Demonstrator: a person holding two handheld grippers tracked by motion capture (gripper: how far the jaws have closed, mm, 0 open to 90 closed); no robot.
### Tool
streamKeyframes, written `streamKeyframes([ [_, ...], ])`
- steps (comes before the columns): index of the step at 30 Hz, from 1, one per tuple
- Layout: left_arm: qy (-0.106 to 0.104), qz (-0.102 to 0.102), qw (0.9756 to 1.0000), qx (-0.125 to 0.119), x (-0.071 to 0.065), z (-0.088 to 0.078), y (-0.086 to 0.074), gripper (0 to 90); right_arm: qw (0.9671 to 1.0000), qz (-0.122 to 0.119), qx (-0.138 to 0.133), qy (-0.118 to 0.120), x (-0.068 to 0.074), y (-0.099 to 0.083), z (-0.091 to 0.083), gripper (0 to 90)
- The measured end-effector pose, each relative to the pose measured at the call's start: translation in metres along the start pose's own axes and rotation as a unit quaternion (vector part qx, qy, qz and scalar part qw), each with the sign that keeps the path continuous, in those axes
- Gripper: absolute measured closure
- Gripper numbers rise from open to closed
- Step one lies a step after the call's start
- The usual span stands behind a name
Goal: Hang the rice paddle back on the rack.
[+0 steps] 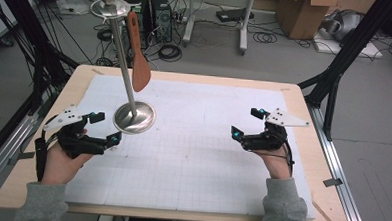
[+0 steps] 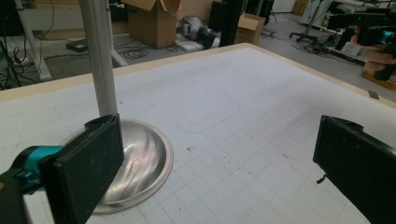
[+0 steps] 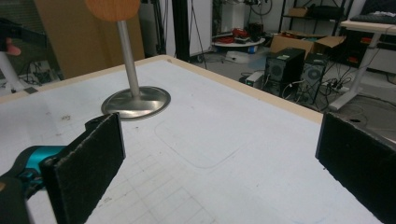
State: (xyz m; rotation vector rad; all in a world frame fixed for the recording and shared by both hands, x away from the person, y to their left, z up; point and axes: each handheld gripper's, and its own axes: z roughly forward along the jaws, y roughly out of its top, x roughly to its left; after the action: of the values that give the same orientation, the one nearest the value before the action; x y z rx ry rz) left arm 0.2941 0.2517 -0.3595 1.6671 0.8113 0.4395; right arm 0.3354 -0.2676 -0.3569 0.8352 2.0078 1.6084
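A metal stand with a round base (image 1: 134, 118) and a thin pole (image 1: 121, 52) rises from the left half of the white mat. From its top disc (image 1: 110, 7) hangs a wooden spatula (image 1: 139, 55), blade down. My left gripper (image 1: 106, 127) is open just left of the base, with nothing between its jaws. The left gripper view has the base (image 2: 140, 163) and pole (image 2: 100, 60) close behind the left jaw. My right gripper (image 1: 247, 123) is open and empty over the mat's right side. The right gripper view looks across at the base (image 3: 136, 101) and the spatula's tip (image 3: 113, 8).
A white gridded mat (image 1: 197, 155) covers most of the wooden table (image 1: 304, 100). Black frame posts (image 1: 344, 52) stand at both far corners. Cardboard boxes (image 1: 303, 15), computer towers (image 1: 161, 11) and cables lie on the floor beyond the table.
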Motion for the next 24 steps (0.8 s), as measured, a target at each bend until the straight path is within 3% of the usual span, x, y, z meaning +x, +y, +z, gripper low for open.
streamKeyframes([
  [12, 0.006, 0.000, 0.9999, -0.009, 0.003, -0.007, 0.002, 2.4, 0.9985, 0.035, -0.016, -0.038, -0.025, -0.015, -0.026, 0.1],
  [19, 0.020, -0.004, 0.9997, -0.016, 0.008, -0.013, 0.002, 2.4, 0.9970, 0.043, -0.027, -0.058, -0.036, -0.017, -0.041, 0.1],
  [24, 0.032, -0.011, 0.9991, -0.025, 0.013, -0.020, 0.001, 2.4, 0.9973, 0.048, -0.018, -0.053, -0.039, -0.020, -0.043, 0.1],
])
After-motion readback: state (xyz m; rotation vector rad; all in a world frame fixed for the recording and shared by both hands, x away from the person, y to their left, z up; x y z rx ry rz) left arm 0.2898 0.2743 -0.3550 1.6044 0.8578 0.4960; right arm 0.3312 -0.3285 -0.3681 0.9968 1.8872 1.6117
